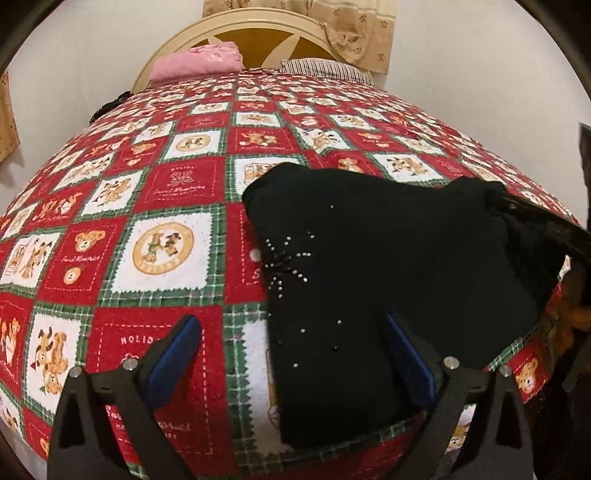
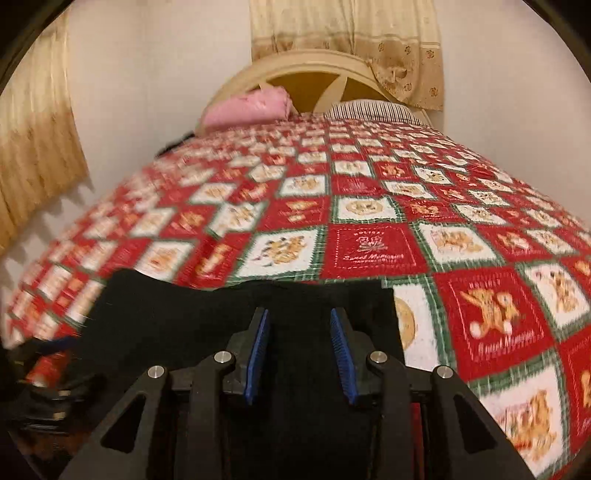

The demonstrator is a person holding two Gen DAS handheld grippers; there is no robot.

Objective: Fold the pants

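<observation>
Black pants (image 1: 388, 258) with small rhinestones lie folded on the red, green and white quilt (image 1: 147, 206), near the bed's front right edge. My left gripper (image 1: 291, 319) stands wide open just above them; its left finger is over the quilt, its right finger over the black cloth, and nothing is pinched. In the right wrist view the pants (image 2: 166, 314) rise as a dark sheet in front of the quilt (image 2: 369, 247). My right gripper (image 2: 298, 312) has its blue pads narrowly apart with black cloth filling the gap, and the cloth stays sharp while the background blurs.
A pink pillow (image 1: 199, 62) and a striped pillow (image 1: 325, 68) lie against the cream headboard (image 1: 258, 29) at the far end. Beige curtains (image 2: 351, 37) hang behind. White walls flank the bed. The quilt drops off at the near edge.
</observation>
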